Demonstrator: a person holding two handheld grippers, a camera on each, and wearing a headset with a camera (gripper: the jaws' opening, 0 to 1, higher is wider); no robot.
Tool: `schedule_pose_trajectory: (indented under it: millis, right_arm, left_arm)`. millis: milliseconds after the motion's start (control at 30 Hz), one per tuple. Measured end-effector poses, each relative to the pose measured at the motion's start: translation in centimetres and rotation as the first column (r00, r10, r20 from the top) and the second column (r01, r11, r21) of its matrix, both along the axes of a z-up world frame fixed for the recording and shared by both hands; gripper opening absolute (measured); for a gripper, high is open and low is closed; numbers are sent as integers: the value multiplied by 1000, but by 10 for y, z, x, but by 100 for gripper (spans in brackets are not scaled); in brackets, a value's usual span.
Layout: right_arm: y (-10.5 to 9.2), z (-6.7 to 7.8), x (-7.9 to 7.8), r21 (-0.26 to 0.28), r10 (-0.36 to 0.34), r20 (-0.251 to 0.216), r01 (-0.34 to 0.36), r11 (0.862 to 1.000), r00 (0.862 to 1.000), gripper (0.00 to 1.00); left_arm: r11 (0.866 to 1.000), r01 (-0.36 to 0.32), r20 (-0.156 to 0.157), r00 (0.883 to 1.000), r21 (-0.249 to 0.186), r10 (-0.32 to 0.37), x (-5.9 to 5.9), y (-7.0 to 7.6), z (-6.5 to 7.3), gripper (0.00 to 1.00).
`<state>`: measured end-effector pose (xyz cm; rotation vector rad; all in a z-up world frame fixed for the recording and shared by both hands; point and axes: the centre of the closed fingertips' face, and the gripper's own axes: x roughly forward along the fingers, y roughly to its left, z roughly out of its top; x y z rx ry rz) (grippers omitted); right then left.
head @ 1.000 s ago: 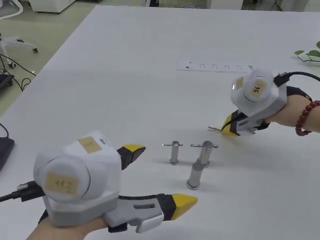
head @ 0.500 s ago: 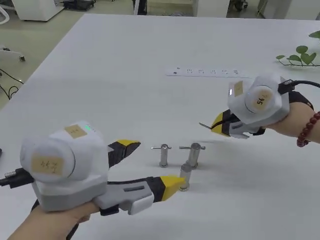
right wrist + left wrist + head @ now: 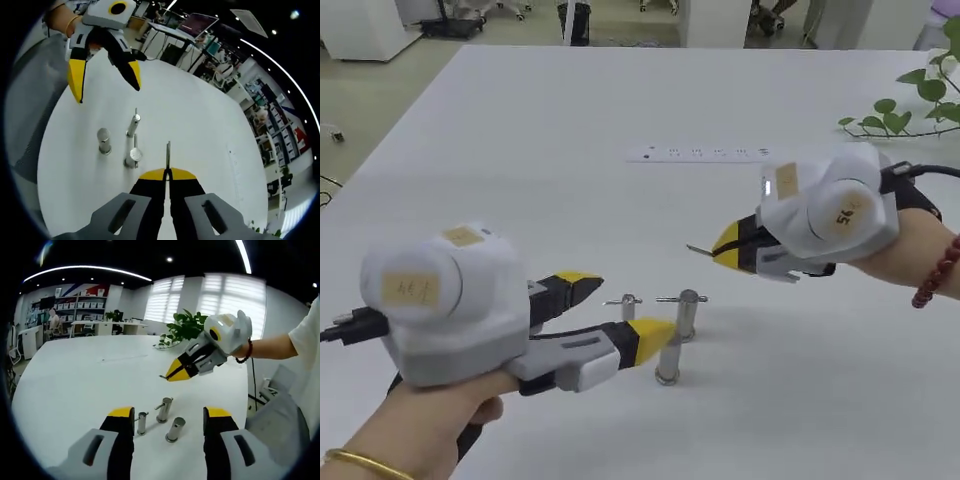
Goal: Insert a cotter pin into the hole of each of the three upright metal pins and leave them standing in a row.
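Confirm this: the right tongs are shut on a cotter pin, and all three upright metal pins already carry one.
Only two do. In the head view the near metal pin is bare; the rear-left metal pin and rear-right metal pin carry theirs. The right tongs are indeed shut on a cotter pin.

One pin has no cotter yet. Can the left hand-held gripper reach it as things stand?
Probably yes: the left hand-held gripper is open and the bare pin stands just ahead, unobstructed.

white table (image 3: 570,150) | power strip (image 3: 705,153) on it | leafy plant (image 3: 886,105)
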<state>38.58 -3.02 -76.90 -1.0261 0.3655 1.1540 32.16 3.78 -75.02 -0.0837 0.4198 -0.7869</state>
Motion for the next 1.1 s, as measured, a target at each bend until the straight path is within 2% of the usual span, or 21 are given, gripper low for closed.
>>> schedule_pose_trajectory:
  millis: [133,267,333,433,567,867,1100]
  right_arm:
    - [8,7,-9,13,30,24,-30,999,999,2]
    - [15,9,-17,14,60,43,-60,998,997,2]
    - [18,11,-21,9,79,67,-79,997,995,2]
    - [23,12,-26,11,94,74,-95,995,993,2]
    - [29,14,-35,7,123,94,-125,992,988,2]
    - [39,17,-47,-4,166,133,-167,986,977,2]
    - [42,18,-52,-13,185,151,-185,983,971,2]
  left_arm:
    - [1000,-3,-10,1000,-13,3,3,-1,1,49]
    - [999,-4,-25,1000,-35,3,6,-3,4,46]
    - [999,-4,-29,1000,-45,3,7,-4,5,44]
    - [999,-2,-41,999,-54,0,7,-6,6,40]
    - [996,-3,-65,998,-87,-3,9,-9,8,34]
    - [989,-7,-97,995,-147,-7,11,-14,13,23]
    - [981,-15,-130,991,-195,-11,9,-18,15,13]
